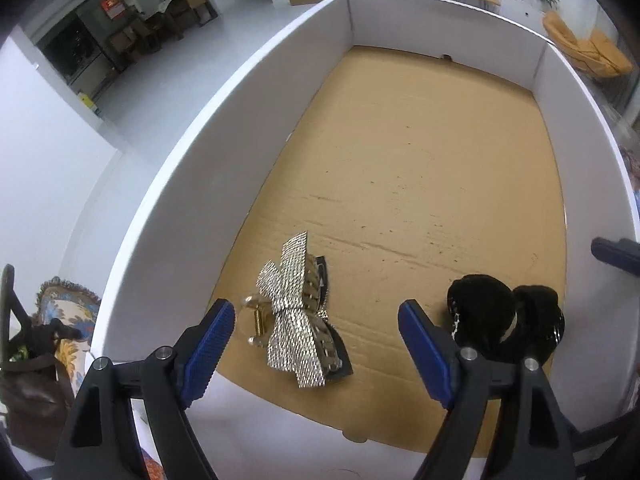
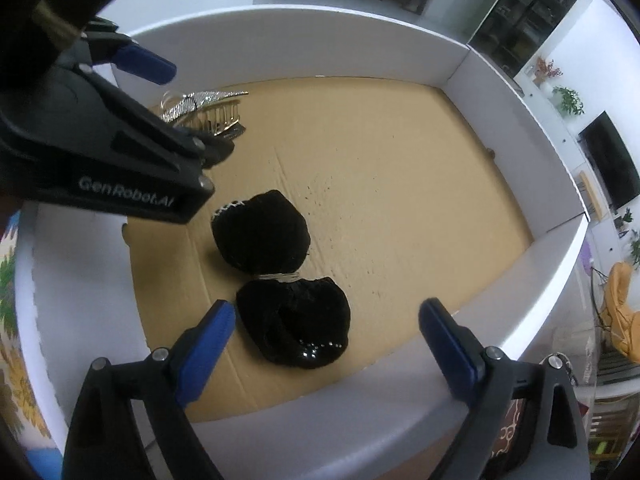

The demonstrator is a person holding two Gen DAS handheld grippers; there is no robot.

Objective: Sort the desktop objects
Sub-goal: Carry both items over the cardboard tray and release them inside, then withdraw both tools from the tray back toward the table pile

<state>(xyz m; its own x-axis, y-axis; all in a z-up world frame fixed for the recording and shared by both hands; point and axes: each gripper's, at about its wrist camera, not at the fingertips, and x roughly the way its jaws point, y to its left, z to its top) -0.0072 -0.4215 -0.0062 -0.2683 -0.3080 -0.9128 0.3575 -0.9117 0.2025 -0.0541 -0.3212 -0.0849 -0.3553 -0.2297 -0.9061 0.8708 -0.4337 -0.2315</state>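
Note:
A sparkly silver bow hair clip (image 1: 296, 316) lies on the cardboard floor of a white-walled box (image 1: 192, 184), near its front wall. A black bow hair piece (image 1: 500, 316) lies to its right. My left gripper (image 1: 316, 308) is open and empty, hovering just above the silver clip with a finger on either side. In the right wrist view the black bow (image 2: 280, 276) lies just ahead of my right gripper (image 2: 326, 316), which is open and empty above the box's near wall. The silver clip (image 2: 208, 110) is partly hidden behind the left gripper's body (image 2: 108, 152).
The box floor (image 1: 420, 160) beyond the two hair pieces is bare cardboard. White walls (image 2: 520, 152) ring it on all sides. A patterned cushion (image 1: 68, 312) and a dark bag sit outside the box at the left. A tip of the right gripper (image 1: 616, 252) shows at the right edge.

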